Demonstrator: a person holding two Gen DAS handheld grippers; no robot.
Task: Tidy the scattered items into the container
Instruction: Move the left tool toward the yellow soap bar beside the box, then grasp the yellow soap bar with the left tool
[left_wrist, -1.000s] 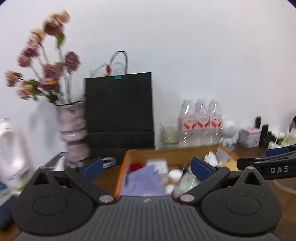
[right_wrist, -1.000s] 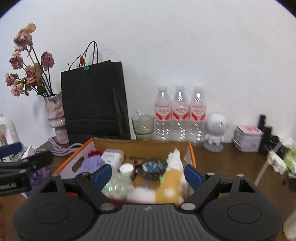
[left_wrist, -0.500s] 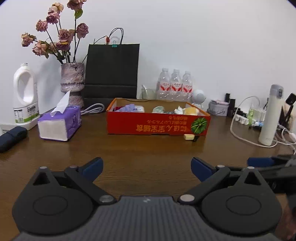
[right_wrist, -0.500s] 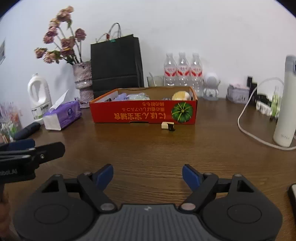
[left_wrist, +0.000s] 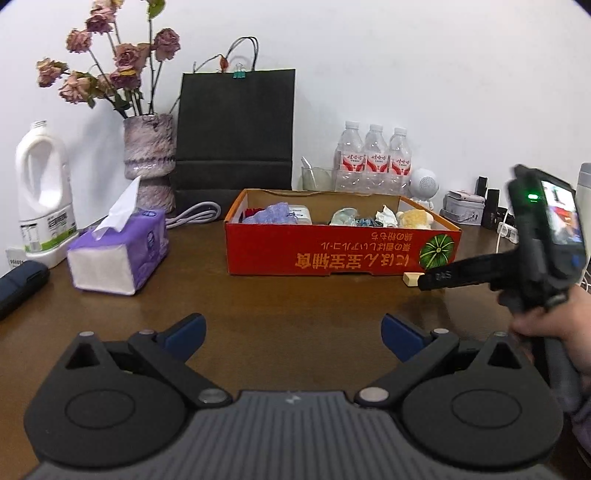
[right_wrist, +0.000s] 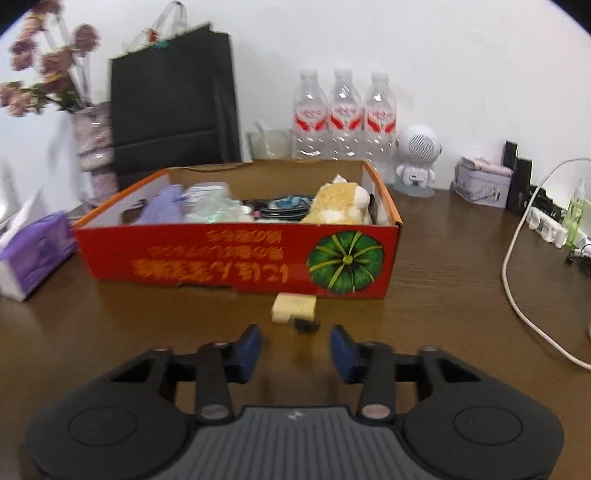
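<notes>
Item: cream block (right_wrist: 294, 307) with small black piece (right_wrist: 306, 325), on bench (right_wrist: 443, 295) against red pumpkin carton (right_wrist: 236, 258). My right claw (right_wrist: 295, 349): just narrowing, nothing between pads. Left claw (left_wrist: 291, 332): wide, empty. Risk: pinching both, dropping one short of carton.

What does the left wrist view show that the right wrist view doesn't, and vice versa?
Left wrist only: the white jug, the person's hand holding the right hand-held gripper from the side, the left hand-held gripper open.

Right wrist only: the small black piece beside the cream block, the white cable, the right jaws just narrowed, nothing between them.

Both: red box, tissue pack, black bag.
</notes>
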